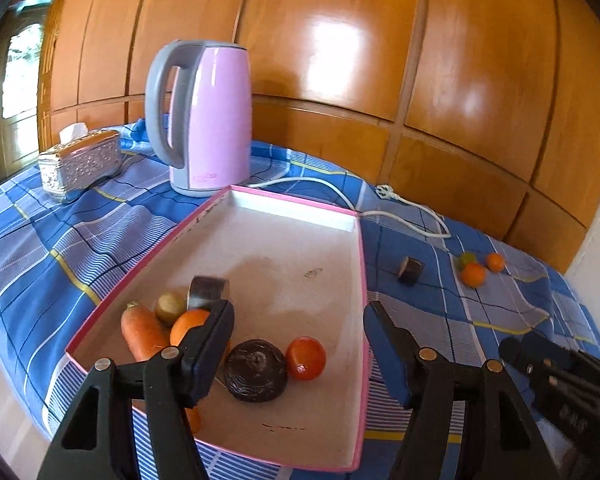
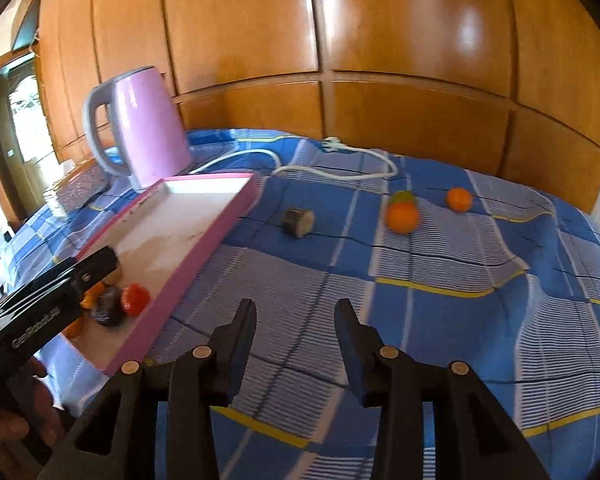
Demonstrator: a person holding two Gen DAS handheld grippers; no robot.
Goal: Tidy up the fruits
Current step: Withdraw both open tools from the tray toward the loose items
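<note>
Landmark: shallow pink-rimmed cardboard tray (image 1: 292, 240) with a white floor, lying on the blue checked cloth (image 2: 440, 280); its near corner is cut off behind the gripper bodies.
Left gripper (image 1: 298, 320): black two-finger tool over the tray's near end, jaws apart and grasping nothing; its left finger hides part of the fruit behind it.
Right gripper (image 2: 296, 320): black two-finger tool over the cloth to the right of the tray, jaws parted with only cloth between them.
In the tray, near end: orange carrot (image 1: 142, 332), small brownish kiwi-like fruit (image 1: 170, 307), orange citrus fruit (image 1: 192, 324) half hidden by the finger, dark cut piece with a pale face (image 1: 206, 292), dark wrinkled round fruit (image 1: 255, 370), red tomato (image 1: 306, 358) touching it.
On the cloth right of the tray: dark brown cut chunk (image 2: 298, 221), two small orange citrus fruits (image 2: 402, 218) (image 2: 459, 199), and a greenish fruit (image 2: 402, 197) mostly hidden behind the nearer one.
Behind the tray: pink electric kettle with grey handle (image 1: 208, 120), white power cord (image 2: 340, 160).
Left of the kettle: embossed silver tissue box (image 1: 80, 164), blurred in the right view.
Person: a hand at the right view's lower left edge, dark and hard to make out.
</note>
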